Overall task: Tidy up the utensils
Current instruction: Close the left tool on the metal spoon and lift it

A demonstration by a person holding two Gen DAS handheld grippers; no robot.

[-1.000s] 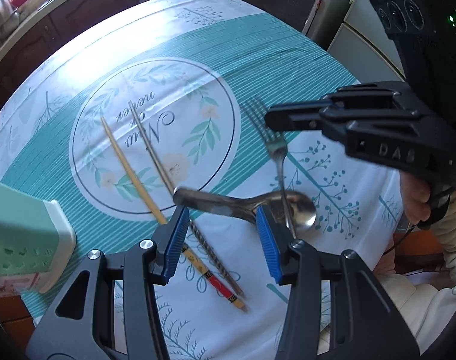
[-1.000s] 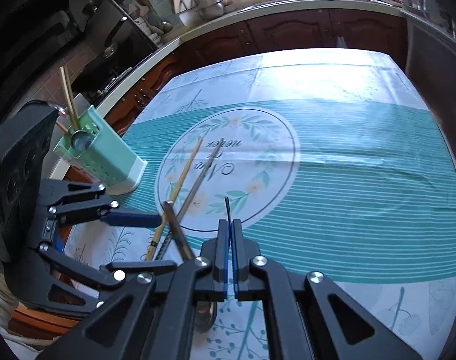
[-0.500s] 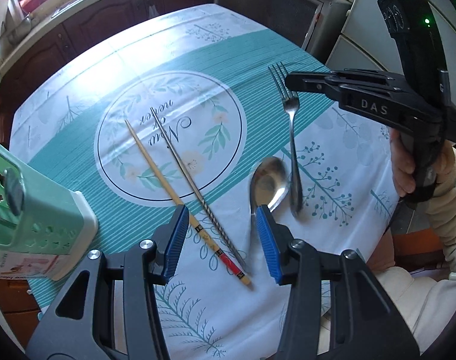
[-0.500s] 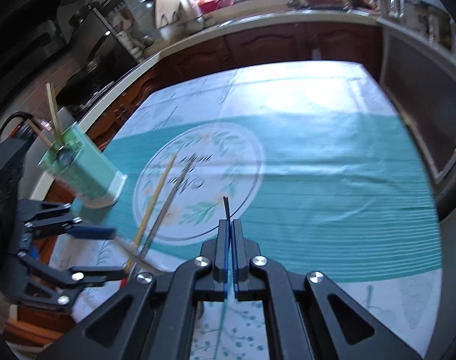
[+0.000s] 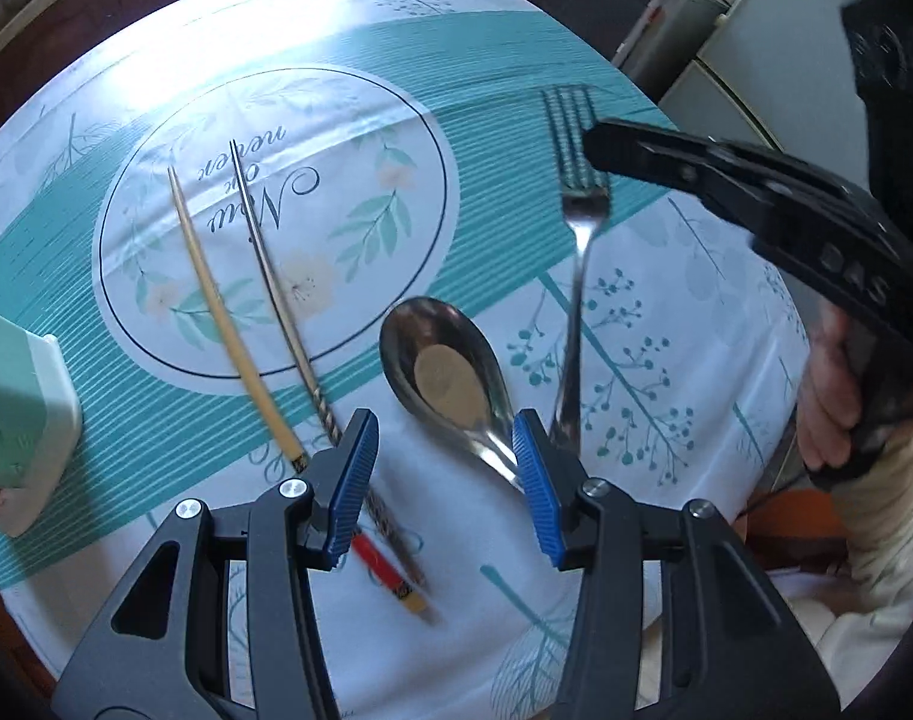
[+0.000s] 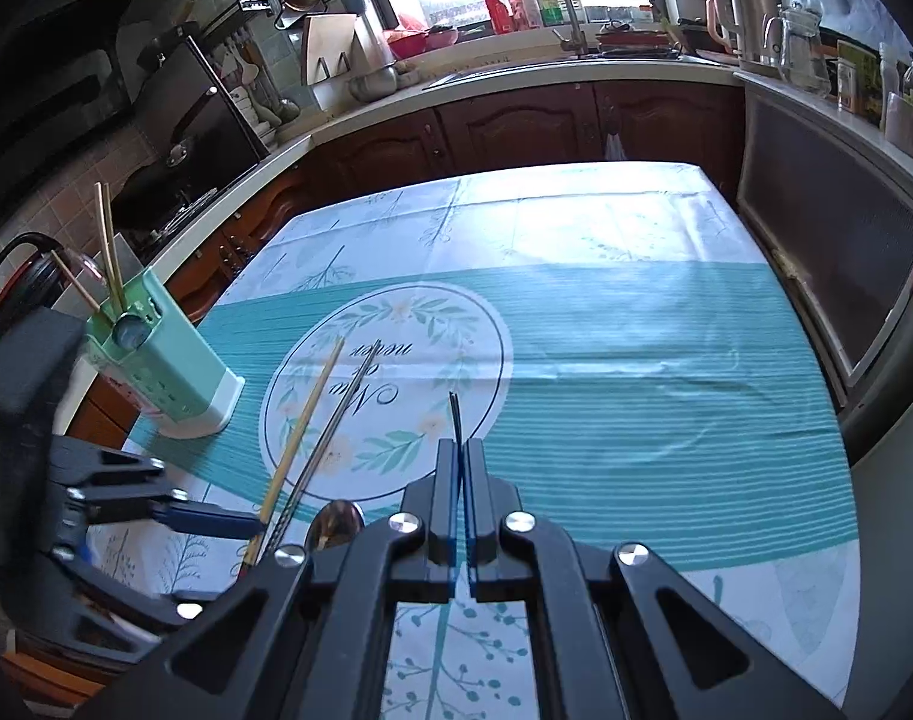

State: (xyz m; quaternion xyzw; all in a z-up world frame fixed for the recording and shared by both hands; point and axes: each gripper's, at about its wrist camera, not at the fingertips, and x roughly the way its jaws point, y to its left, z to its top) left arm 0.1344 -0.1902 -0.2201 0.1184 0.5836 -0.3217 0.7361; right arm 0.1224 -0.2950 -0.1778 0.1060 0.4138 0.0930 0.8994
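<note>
My left gripper (image 5: 447,480) is open just above the table, its blue pads on either side of the handle of a steel spoon (image 5: 444,369) lying bowl up. My right gripper (image 6: 462,450) is shut on a steel fork (image 5: 579,222), held above the table to the spoon's right; the fork shows edge-on in the right wrist view (image 6: 455,414). A bamboo chopstick (image 5: 228,324) and a metal chopstick (image 5: 276,276) lie side by side left of the spoon. The mint-green utensil holder (image 6: 162,372) stands at the table's left edge with chopsticks and a spoon in it.
The table has a teal and white floral cloth (image 6: 636,360). Kitchen counters and dark cabinets (image 6: 516,120) run behind it. A grey appliance (image 6: 828,228) stands close on the right. The person's hand (image 5: 828,396) holds the right gripper.
The spoon went from held up in the left gripper to lying on the cloth. The left gripper has lowered over its handle. The right gripper has lifted the fork a little.
</note>
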